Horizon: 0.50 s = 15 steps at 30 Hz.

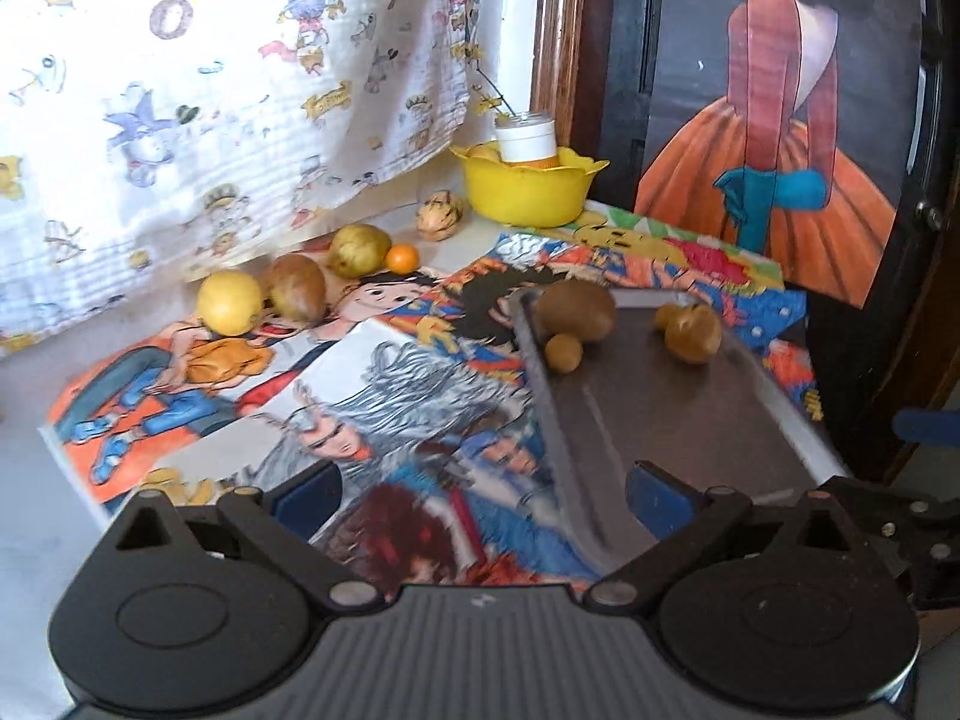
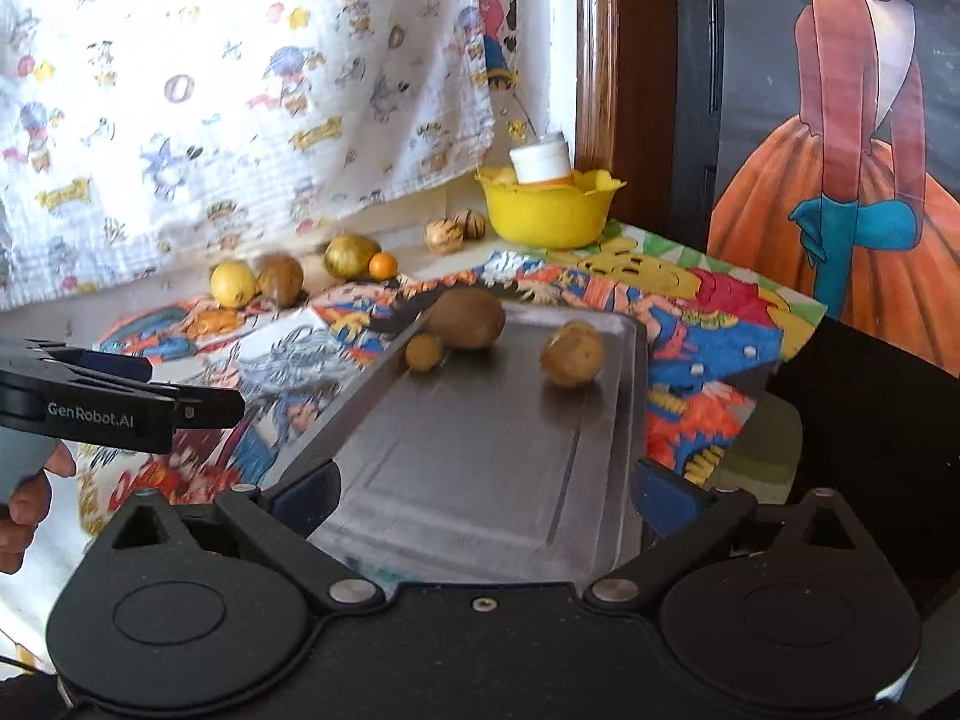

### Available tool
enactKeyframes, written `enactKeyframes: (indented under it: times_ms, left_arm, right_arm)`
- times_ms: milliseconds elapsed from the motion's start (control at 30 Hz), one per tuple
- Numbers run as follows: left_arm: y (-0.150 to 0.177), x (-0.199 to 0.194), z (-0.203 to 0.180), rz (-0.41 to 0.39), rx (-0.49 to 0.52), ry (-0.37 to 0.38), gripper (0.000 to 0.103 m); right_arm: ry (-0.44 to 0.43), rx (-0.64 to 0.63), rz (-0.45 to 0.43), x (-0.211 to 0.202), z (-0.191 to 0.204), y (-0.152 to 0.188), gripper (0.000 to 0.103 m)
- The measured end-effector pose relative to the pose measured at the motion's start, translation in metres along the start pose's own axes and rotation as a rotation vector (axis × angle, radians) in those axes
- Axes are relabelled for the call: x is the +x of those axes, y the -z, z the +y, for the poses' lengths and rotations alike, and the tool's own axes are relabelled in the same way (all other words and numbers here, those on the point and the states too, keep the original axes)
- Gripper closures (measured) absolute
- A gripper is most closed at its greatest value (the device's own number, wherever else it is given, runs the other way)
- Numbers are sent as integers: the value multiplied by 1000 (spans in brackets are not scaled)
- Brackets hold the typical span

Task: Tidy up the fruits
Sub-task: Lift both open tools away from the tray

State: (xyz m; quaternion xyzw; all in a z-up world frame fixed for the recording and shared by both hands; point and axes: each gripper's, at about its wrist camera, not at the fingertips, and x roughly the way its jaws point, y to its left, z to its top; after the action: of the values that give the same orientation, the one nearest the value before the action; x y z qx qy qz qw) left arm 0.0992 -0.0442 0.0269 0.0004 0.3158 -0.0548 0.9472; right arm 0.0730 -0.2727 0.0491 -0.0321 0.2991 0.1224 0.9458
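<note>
A metal tray (image 2: 480, 468) lies on the cartoon-printed table cover. It holds a brown kiwi-like fruit (image 2: 467, 318), a small round fruit (image 2: 424, 351) and a tan lumpy fruit (image 2: 571, 354). The left wrist view shows the same tray (image 1: 660, 420) and its kiwi-like fruit (image 1: 576, 312). Along the back stand a yellow lemon (image 1: 230, 303), a brown fruit (image 1: 297, 295), a green pear (image 1: 358, 249) and a small orange (image 1: 401, 258). My left gripper (image 1: 480, 501) is open over the cover, left of the tray. My right gripper (image 2: 486, 492) is open over the tray's near end, holding nothing.
A yellow bowl (image 2: 549, 210) with a white-capped jar (image 2: 540, 163) sits at the back, walnuts (image 2: 444, 236) beside it. A printed cloth (image 1: 210, 90) hangs behind the fruit row. A painted picture (image 2: 840, 180) leans at the right. A hand (image 2: 24, 504) holds the left gripper (image 2: 195, 387).
</note>
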Motion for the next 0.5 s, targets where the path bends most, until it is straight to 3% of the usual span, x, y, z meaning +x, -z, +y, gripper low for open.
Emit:
enactKeyframes:
  times_ms: [200,500]
  left_arm:
    - [14,-10,12,18,34,-51,0]
    - [25,-12,56,35,-21,-120,0]
  right_arm:
    - [-19,6,73,-2,19,11,1]
    - [-86,-56,108,6,49,2,1]
